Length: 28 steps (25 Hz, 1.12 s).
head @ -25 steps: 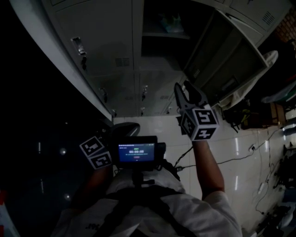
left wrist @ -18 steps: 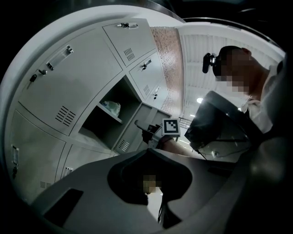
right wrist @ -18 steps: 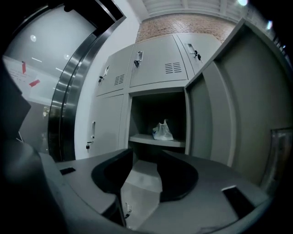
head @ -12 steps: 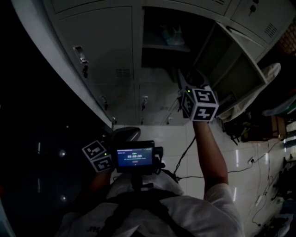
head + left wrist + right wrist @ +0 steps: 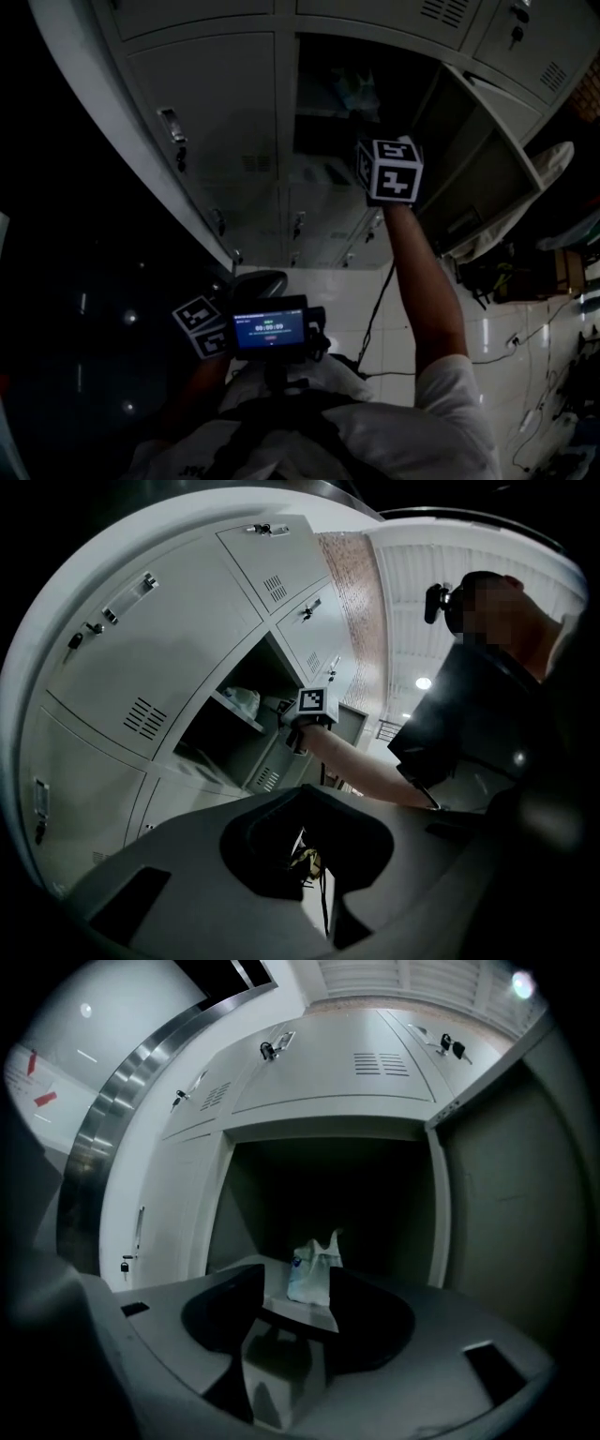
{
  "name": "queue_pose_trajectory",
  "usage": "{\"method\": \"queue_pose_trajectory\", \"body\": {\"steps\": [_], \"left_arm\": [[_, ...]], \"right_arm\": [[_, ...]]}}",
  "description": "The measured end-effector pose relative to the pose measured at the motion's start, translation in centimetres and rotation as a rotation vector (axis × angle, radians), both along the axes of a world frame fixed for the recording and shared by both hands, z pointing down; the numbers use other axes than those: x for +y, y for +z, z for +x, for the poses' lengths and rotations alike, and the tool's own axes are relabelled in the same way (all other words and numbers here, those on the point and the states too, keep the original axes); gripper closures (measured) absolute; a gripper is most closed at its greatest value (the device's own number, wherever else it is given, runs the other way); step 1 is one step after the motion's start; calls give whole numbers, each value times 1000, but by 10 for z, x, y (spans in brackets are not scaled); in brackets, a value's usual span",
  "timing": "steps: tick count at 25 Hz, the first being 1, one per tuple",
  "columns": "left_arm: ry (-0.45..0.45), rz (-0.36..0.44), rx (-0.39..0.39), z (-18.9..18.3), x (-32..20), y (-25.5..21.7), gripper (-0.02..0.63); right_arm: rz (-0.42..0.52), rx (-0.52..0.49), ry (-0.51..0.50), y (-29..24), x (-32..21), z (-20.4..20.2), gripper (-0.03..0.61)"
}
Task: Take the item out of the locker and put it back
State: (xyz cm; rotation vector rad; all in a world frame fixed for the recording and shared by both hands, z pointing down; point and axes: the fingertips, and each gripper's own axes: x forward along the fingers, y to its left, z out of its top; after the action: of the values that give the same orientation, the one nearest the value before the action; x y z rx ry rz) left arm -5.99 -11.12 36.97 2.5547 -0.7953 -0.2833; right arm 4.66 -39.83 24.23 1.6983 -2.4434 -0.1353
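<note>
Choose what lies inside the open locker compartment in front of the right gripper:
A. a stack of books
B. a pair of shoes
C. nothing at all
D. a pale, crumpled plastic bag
D: the right gripper view shows a pale plastic bag sitting on the bottom of the open locker compartment, with nothing else beside it.

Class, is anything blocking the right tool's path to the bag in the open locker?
Nothing visible. The door is swung aside; the bag sits inside the locker straight ahead of the right tool, whose jaws are opening short of it.
</note>
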Motion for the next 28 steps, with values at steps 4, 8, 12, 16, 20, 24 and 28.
{"method": "queue_pose_trajectory", "body": {"steps": [4, 8, 12, 16, 20, 24, 28], "left_arm": [[-18, -13, 10, -7, 0, 2, 621], [-39, -21, 11, -15, -3, 4, 621], [-53, -28, 5, -22, -5, 6, 621], [-60, -38, 10, -26, -5, 9, 621], [-76, -47, 14, -32, -5, 11, 621], [-78, -56, 24, -35, -6, 14, 621], [-60, -61, 34, -29, -6, 15, 621]], "right_arm": [[-11, 27, 28, -2, -31, -2, 335], [-18, 44, 65, -6, -53, -2, 324], [-45, 85, 84, -4, -77, -6, 316], [-72, 134, 86, -2, -96, -12, 316], [-131, 170, 92, 8, -107, -10, 371], [-108, 220, 97, 8, -102, -9, 468], [-83, 233, 94, 9, -91, -10, 540]]}}
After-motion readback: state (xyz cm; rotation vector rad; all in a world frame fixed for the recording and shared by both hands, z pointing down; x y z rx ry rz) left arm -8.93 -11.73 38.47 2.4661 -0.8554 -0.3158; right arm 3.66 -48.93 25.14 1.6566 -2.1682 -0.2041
